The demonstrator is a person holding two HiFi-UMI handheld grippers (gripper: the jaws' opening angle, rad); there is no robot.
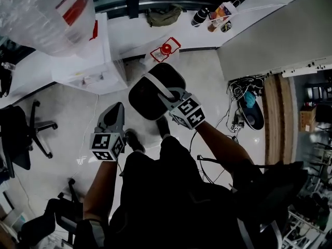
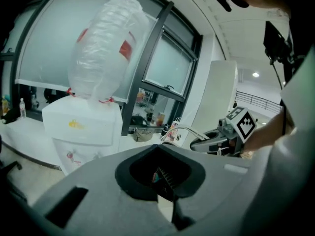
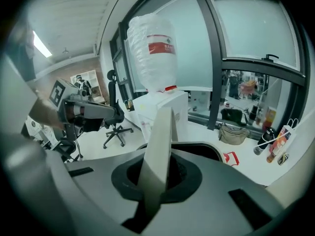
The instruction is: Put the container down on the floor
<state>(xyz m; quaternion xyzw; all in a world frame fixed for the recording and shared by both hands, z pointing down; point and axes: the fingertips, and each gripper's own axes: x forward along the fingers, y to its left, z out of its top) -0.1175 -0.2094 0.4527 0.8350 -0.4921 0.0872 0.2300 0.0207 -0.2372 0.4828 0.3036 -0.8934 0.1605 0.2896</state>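
The container (image 1: 148, 97) is a black round bin with a white handle (image 1: 162, 87), hanging above the pale floor in front of the person's legs. My right gripper (image 1: 166, 91) is shut on that handle. In the right gripper view the white strip (image 3: 158, 151) runs up between the jaws, with the bin's black rim (image 3: 204, 150) behind it. My left gripper (image 1: 116, 108) is held to the left of the bin, apart from it, with its jaws together and nothing in them (image 2: 162, 180). The left gripper view also shows the right gripper (image 2: 216, 140) with the handle (image 2: 183, 130).
A white water dispenser (image 1: 92, 69) with a large clear bottle (image 1: 49, 14) stands ahead on the left. A red-marked item (image 1: 165, 49) lies on the floor beyond the bin. An office chair (image 1: 26, 134) is at the left. Cables (image 1: 239, 100) lie at the right.
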